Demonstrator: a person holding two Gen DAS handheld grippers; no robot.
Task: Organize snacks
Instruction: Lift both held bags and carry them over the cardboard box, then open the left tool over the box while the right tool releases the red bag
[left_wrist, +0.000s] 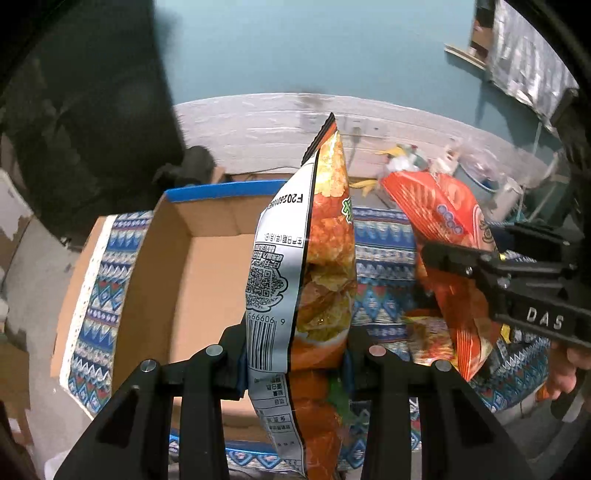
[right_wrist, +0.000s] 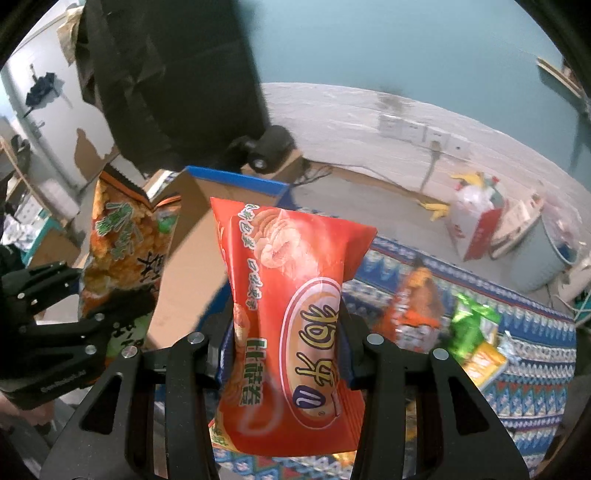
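Observation:
My left gripper (left_wrist: 295, 365) is shut on an orange chip bag (left_wrist: 325, 258) with a silver barcode back, held upright over the near edge of an open cardboard box (left_wrist: 207, 266). My right gripper (right_wrist: 284, 350) is shut on a red snack bag (right_wrist: 295, 295) with yellow lettering, also lifted. In the left wrist view the right gripper (left_wrist: 524, 291) and its red bag (left_wrist: 450, 221) hang to the right. Seen from the right wrist, the left gripper (right_wrist: 55, 325) and its orange bag (right_wrist: 129, 251) are at the left, with the cardboard box (right_wrist: 192, 258) behind them.
A blue patterned cloth (right_wrist: 532, 354) covers the surface. On it lie an orange packet (right_wrist: 417, 302), a green packet (right_wrist: 472, 325) and a yellow one (right_wrist: 484, 365). A black camera (right_wrist: 269, 147) stands behind the box. A white-and-red bag (right_wrist: 476, 221) sits on the floor by the wall.

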